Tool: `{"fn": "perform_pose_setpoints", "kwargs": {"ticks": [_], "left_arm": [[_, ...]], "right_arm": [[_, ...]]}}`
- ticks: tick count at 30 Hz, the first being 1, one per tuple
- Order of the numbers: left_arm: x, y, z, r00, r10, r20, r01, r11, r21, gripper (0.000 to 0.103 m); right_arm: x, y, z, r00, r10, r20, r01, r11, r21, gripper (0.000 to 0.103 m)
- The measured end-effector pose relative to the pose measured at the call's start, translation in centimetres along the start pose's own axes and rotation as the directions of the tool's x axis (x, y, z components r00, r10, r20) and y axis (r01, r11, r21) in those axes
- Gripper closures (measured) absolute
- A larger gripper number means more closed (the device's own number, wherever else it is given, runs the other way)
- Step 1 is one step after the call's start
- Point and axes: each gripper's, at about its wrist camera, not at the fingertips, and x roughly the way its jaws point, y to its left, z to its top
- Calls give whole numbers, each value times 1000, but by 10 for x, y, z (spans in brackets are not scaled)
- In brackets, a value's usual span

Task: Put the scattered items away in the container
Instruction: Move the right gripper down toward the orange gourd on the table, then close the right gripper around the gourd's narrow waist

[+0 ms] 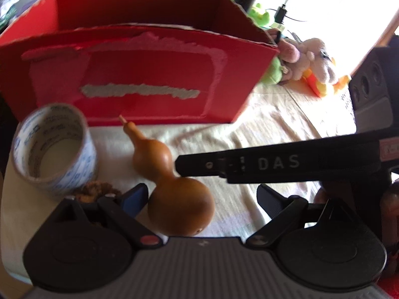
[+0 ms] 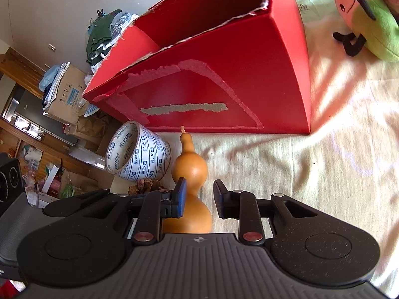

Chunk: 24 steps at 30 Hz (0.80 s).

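right gripper [image 2: 198, 199] astride gourd [image 2: 190, 167] (pads apart); left gripper [image 1: 200, 196] wide

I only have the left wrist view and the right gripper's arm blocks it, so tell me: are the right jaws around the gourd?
Observer: Yes. The right gripper straddles the gourd at its waist, and a gap shows at one pad.
Operator: What's the brown blur by the tape?
Observer: A pinecone, lying against the tape.
Operator: And the green thing past the box?
Observer: A plush with a pink face, lying clear of the box.
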Motion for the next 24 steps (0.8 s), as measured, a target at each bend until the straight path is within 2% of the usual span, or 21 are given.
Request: {"fn": "perform_pose_setpoints", "kwargs": {"ticks": [8,14,20,24], "left_arm": [[11,-14,6,996,-87,-12,88,992,95,26],[16,-20,4,993,-118,-29,121,982,148,23],[26,0,0,981,-173,-89,178,983,47,20],[27,8,-3,979,-186,-81,187,982,10,27]], "right_arm": [[-10,-23,-3,1000,0,-5,1,996,93,75],[-14,-35,-5,1000,15,-9,-14,989,145,75],[-4,-36,-3,996,62,-56,-51,982,181,70],[-1,-31,-3,995,68,-67,-55,983,174,70]]}}
